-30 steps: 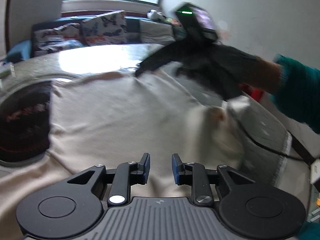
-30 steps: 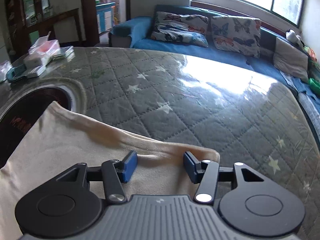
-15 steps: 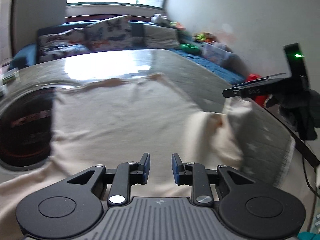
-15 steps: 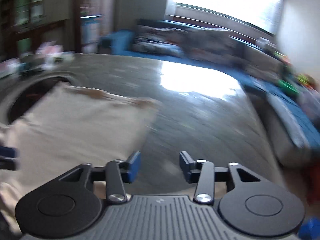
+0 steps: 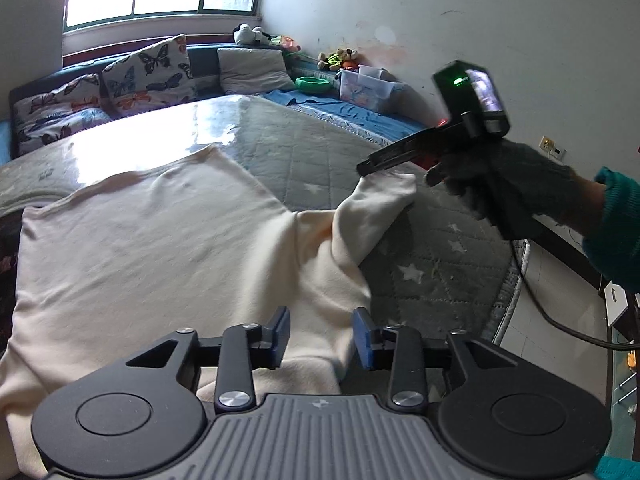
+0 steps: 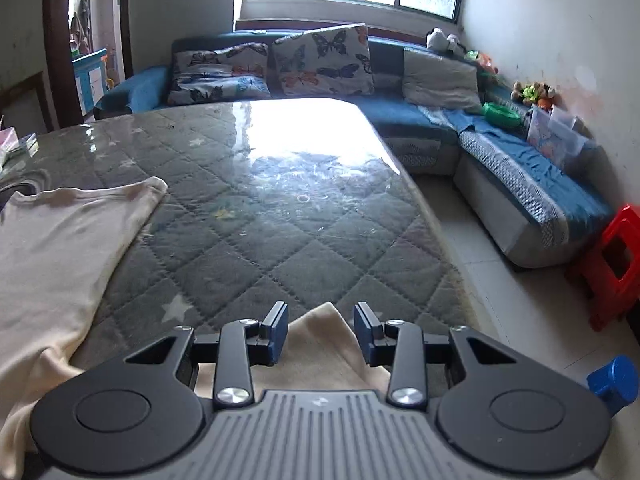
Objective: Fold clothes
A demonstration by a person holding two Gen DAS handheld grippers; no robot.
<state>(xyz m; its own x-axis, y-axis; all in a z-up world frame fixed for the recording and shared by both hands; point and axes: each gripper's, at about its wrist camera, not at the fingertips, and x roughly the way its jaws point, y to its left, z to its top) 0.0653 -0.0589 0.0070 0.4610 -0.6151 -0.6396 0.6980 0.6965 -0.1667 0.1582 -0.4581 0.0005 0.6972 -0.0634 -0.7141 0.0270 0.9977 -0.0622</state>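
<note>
A cream garment is lying on the quilted table cover, and I am taking this garment as the landmark. Its flat body is spreading over the left part of the table, with the hem at the far side, toward the sofa.

At the near edge of the garment, the left gripper is hovering just above the cloth. Its jaws are opening, the cloth is lying under the gap, and the blue pads are not pressing anything.

To the right of the garment's body, one sleeve is rising from the table in a soft ridge. At the sleeve's far end the right gripper is closing its jaws. In its own view the sleeve end is sitting between the pads, but a gap is showing on each side, so it is not yet gripped. A gloved hand is carrying this gripper.

The garment is looking light and limp. It will probably sag and wrinkle when lifted, and it may slide a little on the glossy cover. I think the best hold is at the cuff, on the doubled hem, while the other gripper is holding the shoulder seam, so the sleeve is folding across the body without dragging it.
</note>
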